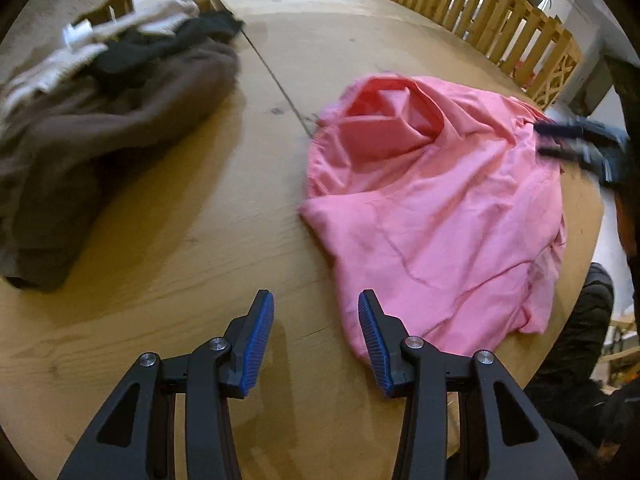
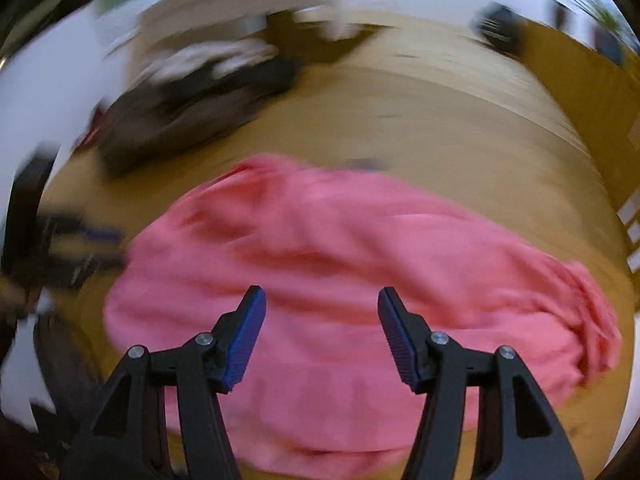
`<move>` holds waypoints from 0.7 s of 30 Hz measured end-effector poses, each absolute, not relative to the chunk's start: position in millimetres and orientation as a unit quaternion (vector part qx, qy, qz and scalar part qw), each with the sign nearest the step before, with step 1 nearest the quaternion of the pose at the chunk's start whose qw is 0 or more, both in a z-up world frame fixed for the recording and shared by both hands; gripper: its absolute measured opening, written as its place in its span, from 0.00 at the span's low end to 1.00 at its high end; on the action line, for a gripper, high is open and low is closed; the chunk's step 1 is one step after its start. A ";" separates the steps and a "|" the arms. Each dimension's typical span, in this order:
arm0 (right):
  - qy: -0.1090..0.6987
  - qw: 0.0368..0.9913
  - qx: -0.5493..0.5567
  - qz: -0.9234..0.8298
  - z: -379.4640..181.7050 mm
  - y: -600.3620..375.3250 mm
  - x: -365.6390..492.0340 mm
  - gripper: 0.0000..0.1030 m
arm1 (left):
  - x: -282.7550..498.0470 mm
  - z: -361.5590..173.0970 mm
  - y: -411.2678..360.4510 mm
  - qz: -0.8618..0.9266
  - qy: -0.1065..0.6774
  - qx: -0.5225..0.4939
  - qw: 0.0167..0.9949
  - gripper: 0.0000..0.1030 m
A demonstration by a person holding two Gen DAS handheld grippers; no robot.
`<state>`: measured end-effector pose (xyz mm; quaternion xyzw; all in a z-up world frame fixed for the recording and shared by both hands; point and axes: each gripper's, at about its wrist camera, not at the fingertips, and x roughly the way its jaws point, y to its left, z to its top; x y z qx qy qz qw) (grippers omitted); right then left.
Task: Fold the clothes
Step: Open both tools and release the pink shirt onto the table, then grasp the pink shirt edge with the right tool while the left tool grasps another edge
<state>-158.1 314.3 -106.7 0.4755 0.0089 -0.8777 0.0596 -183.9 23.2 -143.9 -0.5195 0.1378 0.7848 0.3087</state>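
Left gripper (image 1: 316, 300): black arms, ribbed blue pads (image 1: 258, 340), jaws spread with nothing between them. It tilts steeply down over bare wood of the table (image 1: 192, 208); its right finger overlaps the near hem of the garment in the view, and contact cannot be told.

Right gripper (image 2: 322, 296): same build, jaws spread wide and empty, angled down over the garment. Its view is heavily smeared. In the left wrist view it (image 1: 576, 144) shows as a blurred dark shape at the far right edge of the cloth.

Pink garment (image 1: 436, 216): thin, plain pink fabric, crumpled and unfolded, lying flat on the table ahead and to the right of the left gripper, directly beneath and ahead of the right gripper (image 2: 340, 248). A pocket of cloth stands open at its far side, showing a deeper pink inside; creases run across the near half. The kind of garment cannot be told.

Clothes pile (image 1: 112, 120): brown, black and white items heaped ahead and to the left of the left gripper, well apart from the pink garment.

Wooden slatted fence (image 1: 492, 12): beyond the table's far right edge.
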 end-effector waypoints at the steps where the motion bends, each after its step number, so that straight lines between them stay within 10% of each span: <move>1: 0.024 0.077 0.476 -0.876 -110.2 294.2 -156.6 0.56 | -183.0 -138.7 17.0 0.791 0.138 -0.512 0.304 0.41; 18: 0.164 0.157 0.513 -0.827 -165.4 127.9 -131.1 0.56 | -192.3 -115.1 -47.8 0.825 0.096 -0.470 0.299 0.44; 21: 0.141 0.164 0.529 -0.820 -161.2 143.6 -129.4 0.18 | -193.6 -113.1 -42.0 0.820 0.096 -0.469 0.313 0.44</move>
